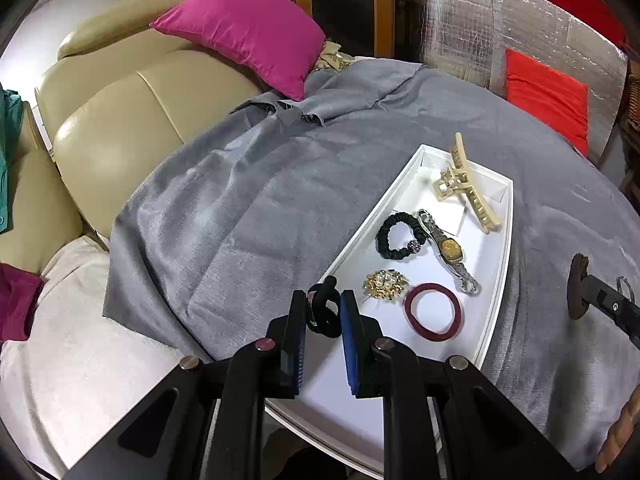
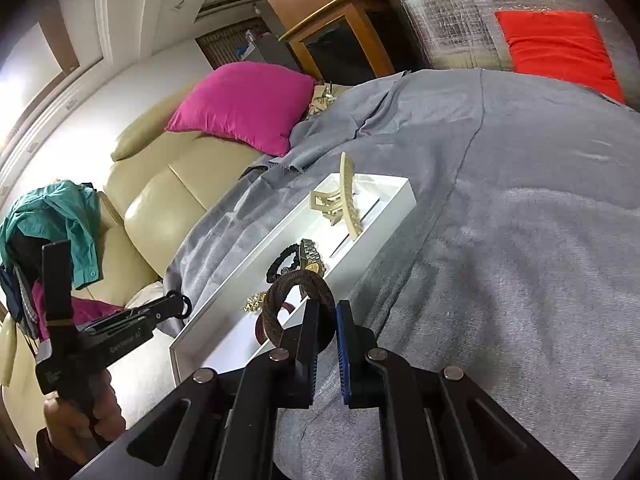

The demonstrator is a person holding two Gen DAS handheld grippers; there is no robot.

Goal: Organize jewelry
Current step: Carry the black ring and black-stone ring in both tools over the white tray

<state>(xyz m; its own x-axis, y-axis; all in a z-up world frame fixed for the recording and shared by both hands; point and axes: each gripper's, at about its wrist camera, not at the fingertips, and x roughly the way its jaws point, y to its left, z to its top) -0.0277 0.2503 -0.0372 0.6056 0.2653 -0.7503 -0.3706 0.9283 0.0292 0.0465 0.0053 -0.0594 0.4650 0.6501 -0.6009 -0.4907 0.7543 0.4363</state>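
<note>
Left wrist view: left gripper [image 1: 323,312] pinching a black hair tie [image 1: 325,307] over the near-left rim of the white tray [image 1: 362,228] on the grey cloth [image 1: 240,208]. Inside the tray – cream claw clip [image 1: 468,184], black scrunchie [image 1: 396,236], wristwatch [image 1: 448,252], pearl-and-gold brooch [image 1: 385,284], maroon band [image 1: 433,312]. Right wrist view: right gripper [image 2: 327,322] clamped on a brown braided hair tie [image 2: 298,304], held up just beside the tray's right wall – 2 ties in all held off the cloth.
</note>
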